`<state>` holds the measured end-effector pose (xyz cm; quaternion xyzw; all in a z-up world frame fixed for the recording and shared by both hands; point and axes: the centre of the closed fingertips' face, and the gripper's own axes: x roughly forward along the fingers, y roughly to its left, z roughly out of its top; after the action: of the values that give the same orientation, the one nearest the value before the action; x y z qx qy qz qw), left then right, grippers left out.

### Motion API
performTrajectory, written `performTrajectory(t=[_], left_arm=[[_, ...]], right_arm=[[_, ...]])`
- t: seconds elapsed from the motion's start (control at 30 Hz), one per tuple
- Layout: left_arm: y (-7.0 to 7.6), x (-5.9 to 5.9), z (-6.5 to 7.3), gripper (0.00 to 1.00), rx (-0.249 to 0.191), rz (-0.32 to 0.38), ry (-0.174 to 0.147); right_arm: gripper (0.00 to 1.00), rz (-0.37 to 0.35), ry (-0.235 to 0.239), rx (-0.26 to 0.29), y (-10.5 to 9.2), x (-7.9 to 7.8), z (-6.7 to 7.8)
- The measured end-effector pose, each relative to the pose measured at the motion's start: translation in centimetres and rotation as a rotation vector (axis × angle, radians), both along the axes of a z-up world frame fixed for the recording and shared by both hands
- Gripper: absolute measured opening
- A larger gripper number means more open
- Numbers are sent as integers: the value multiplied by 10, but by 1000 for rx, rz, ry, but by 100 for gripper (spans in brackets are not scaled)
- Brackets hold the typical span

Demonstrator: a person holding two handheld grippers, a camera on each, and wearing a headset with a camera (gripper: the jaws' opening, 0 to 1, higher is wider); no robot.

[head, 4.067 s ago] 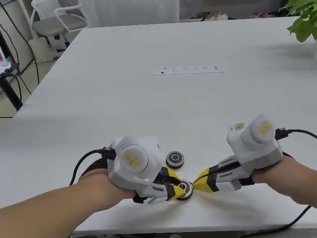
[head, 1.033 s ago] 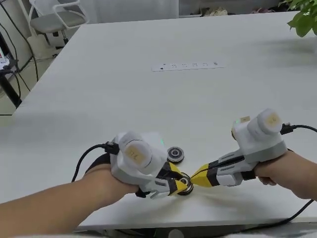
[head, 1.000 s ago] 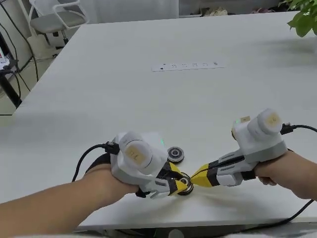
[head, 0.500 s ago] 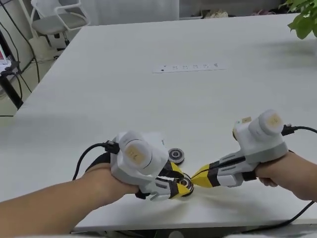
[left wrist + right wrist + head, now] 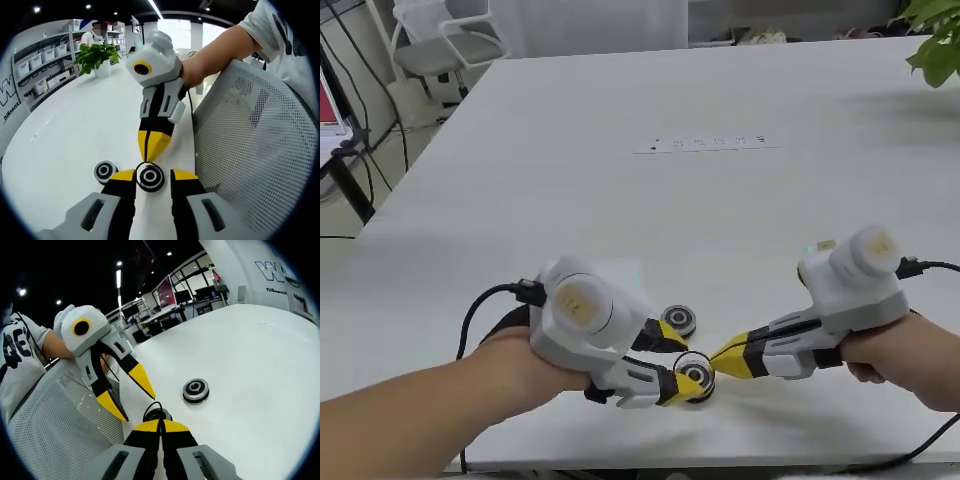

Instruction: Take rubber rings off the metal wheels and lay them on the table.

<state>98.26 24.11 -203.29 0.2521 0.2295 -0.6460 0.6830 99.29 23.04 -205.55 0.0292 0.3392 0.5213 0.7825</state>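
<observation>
My left gripper (image 5: 680,362) is shut on a small metal wheel (image 5: 695,379) near the table's front edge, its yellow jaws on either side of the wheel (image 5: 150,177). My right gripper (image 5: 718,357) comes in from the right with its tips against that wheel. In the right gripper view the right gripper (image 5: 160,424) is shut on a thin black rubber ring (image 5: 156,405) that loops up from the wheel (image 5: 159,415). A second wheel (image 5: 678,320) with its dark ring on lies flat on the table just behind, also seen as the second wheel (image 5: 105,171) (image 5: 195,390).
The white table (image 5: 620,220) stretches far ahead; a flat white strip (image 5: 708,143) lies mid-table. A plant (image 5: 932,42) stands at the far right and a chair (image 5: 450,40) beyond the far left corner. A mesh chair back (image 5: 250,150) is close behind the grippers.
Both grippers stay joined at the wheel. The left gripper has rolled a little, so its upper jaw and the wheel's face show more. The head camera has shifted slightly.
</observation>
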Motion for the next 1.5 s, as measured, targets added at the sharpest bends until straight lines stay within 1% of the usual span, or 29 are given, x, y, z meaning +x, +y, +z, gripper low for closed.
performTrajectory(t=[0.37, 0.47, 0.5, 0.63, 0.8, 0.87, 1.03, 1.13, 1.23, 1.37, 1.5], left_arm=[[9, 2, 19, 29, -46, 40, 4], [12, 2, 28, 31, -64, 52, 2], [13, 3, 32, 31, -74, 59, 0], [20, 2, 40, 34, -87, 71, -9], [29, 5, 52, 38, -121, 111, -3], [32, 5, 56, 39, -133, 122, -6], [41, 9, 63, 40, -154, 150, -12], [46, 10, 65, 41, -164, 167, -9], [52, 11, 66, 43, -170, 182, -10], [57, 9, 69, 45, -182, 194, -9], [64, 6, 72, 47, -188, 205, -22]], right_arm=[[0, -2, 5, 11, 1, -1, 2], [0, -3, 4, 12, 1, 0, 2], [0, -3, 4, 13, 1, 0, 3], [0, -6, 3, 16, 1, 0, 4], [0, -17, 0, 24, 0, 2, 7], [0, -20, 1, 29, -1, 3, 8], [0, -27, -3, 34, -1, 5, 11], [0, -31, -6, 38, -1, 6, 13], [0, -37, -7, 46, -2, 7, 16], [0, -42, -7, 47, -3, 8, 17], [0, -49, -11, 49, -2, 7, 21]])
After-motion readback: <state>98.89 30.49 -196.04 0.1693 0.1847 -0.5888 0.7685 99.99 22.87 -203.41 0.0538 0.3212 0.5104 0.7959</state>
